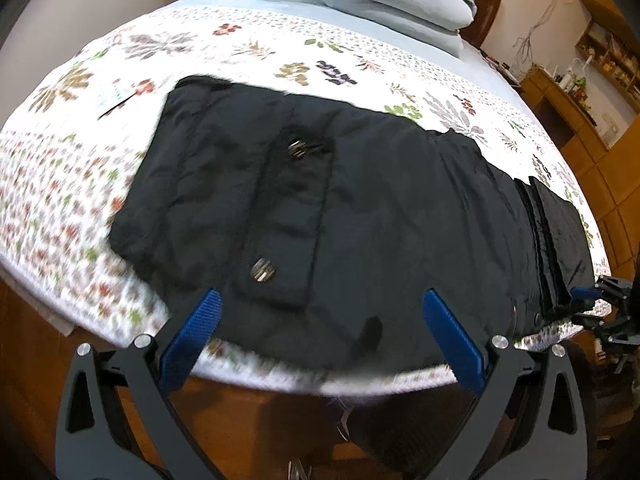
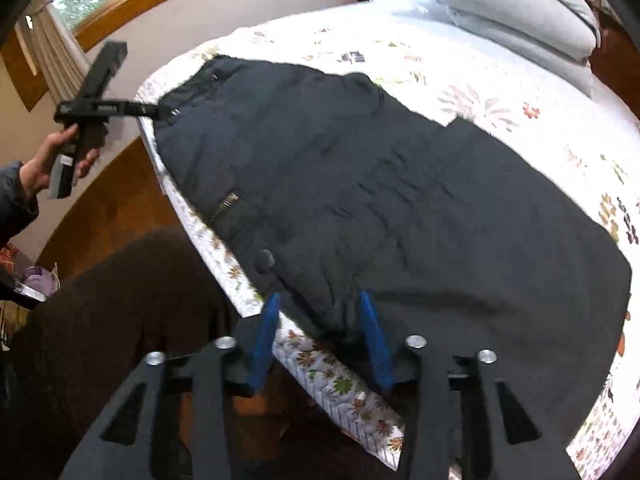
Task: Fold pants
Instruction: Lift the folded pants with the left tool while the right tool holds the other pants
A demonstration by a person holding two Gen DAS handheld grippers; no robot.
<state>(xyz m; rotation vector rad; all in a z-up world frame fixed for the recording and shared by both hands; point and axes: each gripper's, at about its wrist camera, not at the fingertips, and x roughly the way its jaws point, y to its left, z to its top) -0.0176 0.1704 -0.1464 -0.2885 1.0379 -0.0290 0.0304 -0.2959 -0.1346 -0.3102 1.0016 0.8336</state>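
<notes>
A bed (image 1: pixel 248 40) with a floral quilt fills the bedroom; the black pants (image 1: pixel 320 200) lie flat along its near edge, apparently halved lengthwise already. Both tongs, left (image 1: pixel 320 312) and right (image 2: pixel 318 308), hang apart at the edge gripping nothing, so the crosswise folds seem left

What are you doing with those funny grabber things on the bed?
A person is folding black pants that lie spread out on a flowery bedspread. They hold a grabber in each hand. The left gripper has its jaws wide open, just over the near edge of the pants and gripping nothing. The right gripper is at another edge, its jaws on either side of a bunch of cloth, but not closed on it.
</notes>
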